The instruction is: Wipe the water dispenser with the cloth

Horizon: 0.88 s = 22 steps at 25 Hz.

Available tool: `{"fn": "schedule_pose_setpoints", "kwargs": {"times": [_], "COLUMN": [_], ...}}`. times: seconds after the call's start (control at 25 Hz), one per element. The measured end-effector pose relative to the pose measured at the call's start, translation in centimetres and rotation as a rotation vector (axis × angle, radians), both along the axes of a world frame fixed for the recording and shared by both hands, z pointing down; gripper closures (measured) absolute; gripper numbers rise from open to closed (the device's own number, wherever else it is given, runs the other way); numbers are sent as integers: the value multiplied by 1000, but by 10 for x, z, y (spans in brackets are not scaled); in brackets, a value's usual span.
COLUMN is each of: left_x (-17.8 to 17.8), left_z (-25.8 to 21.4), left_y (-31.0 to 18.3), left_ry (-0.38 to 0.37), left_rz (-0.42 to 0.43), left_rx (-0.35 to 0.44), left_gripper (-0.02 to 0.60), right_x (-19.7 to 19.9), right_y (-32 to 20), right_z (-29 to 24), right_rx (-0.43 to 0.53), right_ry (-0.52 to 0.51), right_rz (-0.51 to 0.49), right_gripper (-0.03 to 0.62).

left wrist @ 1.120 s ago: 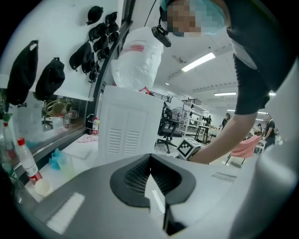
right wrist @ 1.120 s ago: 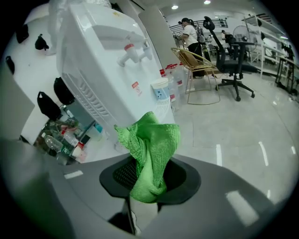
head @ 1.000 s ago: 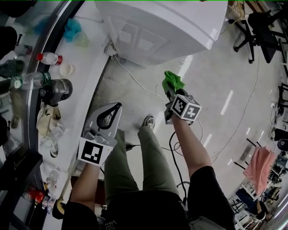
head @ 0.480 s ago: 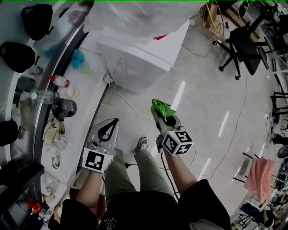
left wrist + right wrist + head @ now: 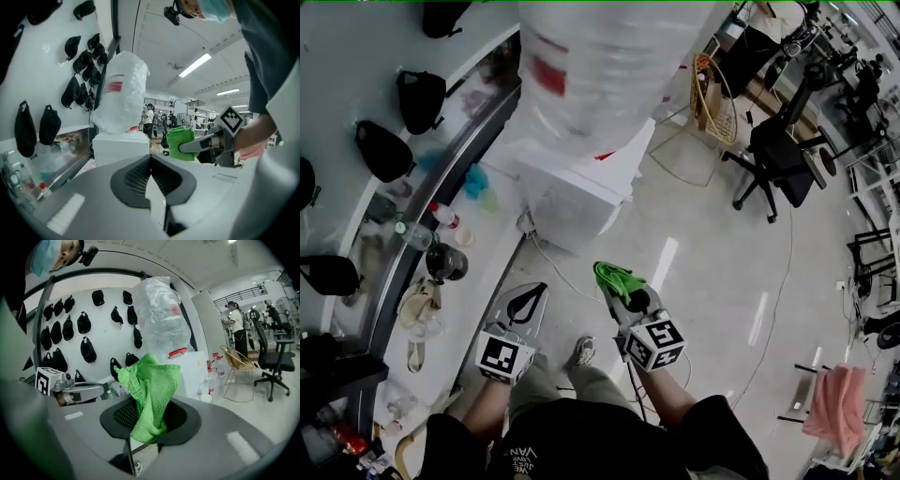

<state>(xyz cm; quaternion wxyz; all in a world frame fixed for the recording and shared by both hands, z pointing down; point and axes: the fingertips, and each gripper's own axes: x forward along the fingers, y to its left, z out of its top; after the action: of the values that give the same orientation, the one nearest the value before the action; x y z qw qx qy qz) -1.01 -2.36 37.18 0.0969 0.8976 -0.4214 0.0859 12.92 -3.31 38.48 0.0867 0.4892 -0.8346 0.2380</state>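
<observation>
The white water dispenser (image 5: 581, 192) stands on the floor ahead, with a plastic-wrapped bottle (image 5: 592, 70) on top. My right gripper (image 5: 622, 291) is shut on a crumpled green cloth (image 5: 615, 277), held short of the dispenser and apart from it. In the right gripper view the cloth (image 5: 152, 394) bunches up out of the jaws, with the dispenser (image 5: 199, 373) behind it. My left gripper (image 5: 527, 302) hangs beside it to the left, jaws shut with nothing between them. The left gripper view shows the dispenser (image 5: 119, 145) ahead and the cloth (image 5: 180, 143) to the right.
A curved counter (image 5: 492, 253) at the left carries bottles and a dark kettle (image 5: 445, 262). Black caps (image 5: 420, 98) hang on the wall. A cable (image 5: 558, 267) runs across the floor by the dispenser. A wicker chair (image 5: 712, 89) and an office chair (image 5: 778, 159) stand behind to the right.
The head view has tilted up, so the wrapped bottle and the wall have come into sight. Both grippers sit lower in the frame. The right gripper still holds the cloth.
</observation>
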Motion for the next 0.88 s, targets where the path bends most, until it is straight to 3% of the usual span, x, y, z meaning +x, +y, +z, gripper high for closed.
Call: {"fn": "schedule_pose_setpoints", "kwargs": {"times": [0.28, 0.88], "left_x": [2, 7], "left_z": [-37, -75], "left_y": [16, 39], "left_ry": [-17, -45], "left_rz": [-39, -111], "left_rx": [38, 103], "left_gripper": [580, 580], "right_x": [6, 35], "right_y": [23, 38], "right_z": [-38, -78], "right_rx": [33, 102], "right_ry": [-44, -34], "right_rz": [5, -48], "right_gripper": [479, 480]}}
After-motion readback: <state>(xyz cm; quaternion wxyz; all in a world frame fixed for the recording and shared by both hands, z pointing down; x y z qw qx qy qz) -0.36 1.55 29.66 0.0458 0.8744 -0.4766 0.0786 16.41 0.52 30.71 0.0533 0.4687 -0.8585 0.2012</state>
